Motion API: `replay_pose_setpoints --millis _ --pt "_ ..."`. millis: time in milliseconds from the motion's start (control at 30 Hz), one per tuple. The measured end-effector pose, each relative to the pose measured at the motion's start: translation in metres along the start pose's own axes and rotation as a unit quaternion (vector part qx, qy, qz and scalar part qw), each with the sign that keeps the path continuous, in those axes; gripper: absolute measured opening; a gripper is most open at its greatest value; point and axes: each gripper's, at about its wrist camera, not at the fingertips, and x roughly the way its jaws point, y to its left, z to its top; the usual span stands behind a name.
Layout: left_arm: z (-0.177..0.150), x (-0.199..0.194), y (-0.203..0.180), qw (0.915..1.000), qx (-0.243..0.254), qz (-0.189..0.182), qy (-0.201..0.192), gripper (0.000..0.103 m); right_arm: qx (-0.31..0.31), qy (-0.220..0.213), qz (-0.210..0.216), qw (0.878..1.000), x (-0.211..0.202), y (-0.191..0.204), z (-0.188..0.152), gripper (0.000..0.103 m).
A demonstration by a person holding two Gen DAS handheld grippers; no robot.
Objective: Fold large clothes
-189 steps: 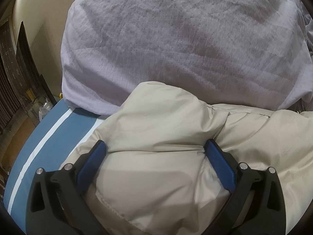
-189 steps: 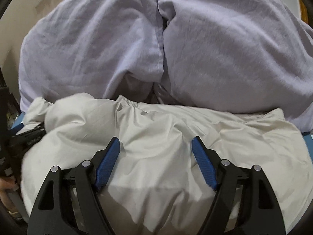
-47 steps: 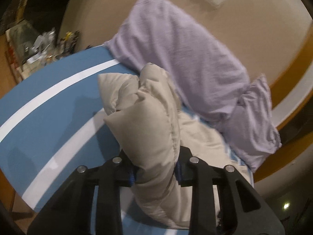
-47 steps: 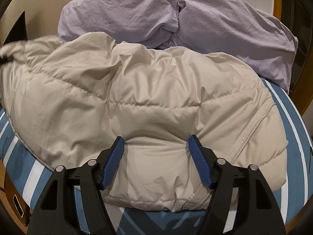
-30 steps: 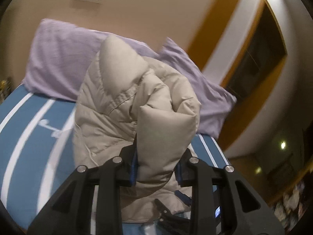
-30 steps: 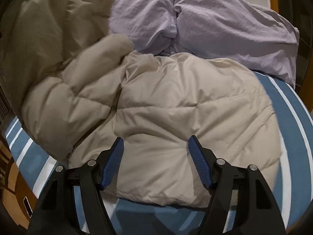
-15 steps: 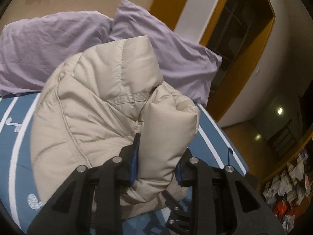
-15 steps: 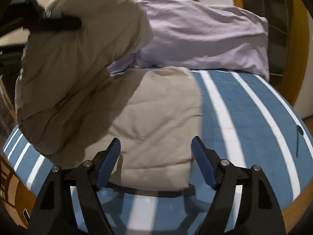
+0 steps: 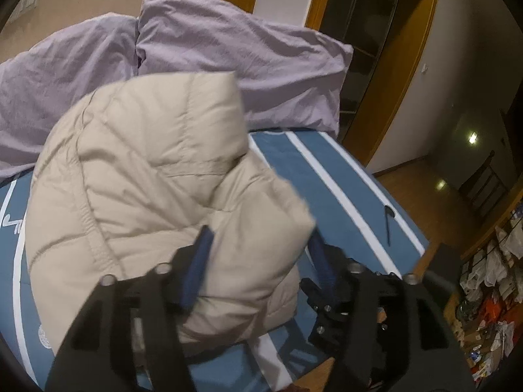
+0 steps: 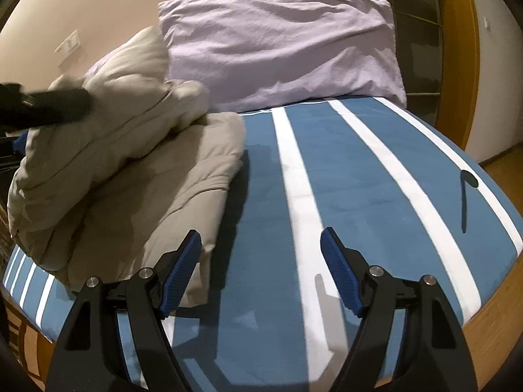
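Here the left hand-held gripper (image 9: 258, 254) has spread wide around a fold of the beige puffer jacket (image 9: 147, 176) on the bed (image 10: 359, 170); the right hand-held gripper (image 10: 261, 274) gapes empty beside it. Best to press the fold flat, edges aligned.

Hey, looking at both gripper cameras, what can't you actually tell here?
- Left gripper: left wrist view is motion-blurred, so contact with the beige jacket is unclear.
- Jacket's underside: hidden by its own folds.
- Dark thin object on the bed: too small to identify.
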Motion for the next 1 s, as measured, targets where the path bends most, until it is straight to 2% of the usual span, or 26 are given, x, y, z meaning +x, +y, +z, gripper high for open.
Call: replay_pose_setpoints --millis 200,467,533,767,1000 --pt "0.013 -0.032 0.006 0.9995 0.004 0.02 -0.022 0.069 0.011 -0.011 0.001 1.0 -0.008 -0.008 0.002 0.077" --pt "0.023 -0.054 0.047 0.994 -0.02 0.097 -0.046 0.071 0.01 -0.017 0.002 1.0 -0.014 -0.01 0.006 0.077" --pt "0.025 -0.054 0.063 0.9907 -0.03 0.123 -0.049 0.071 0.01 -0.018 0.003 1.0 -0.016 -0.01 0.006 0.077" --pt "0.029 -0.056 0.109 0.9801 -0.063 0.181 -0.051 0.071 0.009 -0.018 0.001 1.0 -0.017 -0.009 0.007 0.078" --pt "0.022 -0.039 0.142 0.975 -0.092 0.201 -0.026 0.071 0.005 -0.02 0.0 1.0 -0.019 -0.006 0.012 0.078"
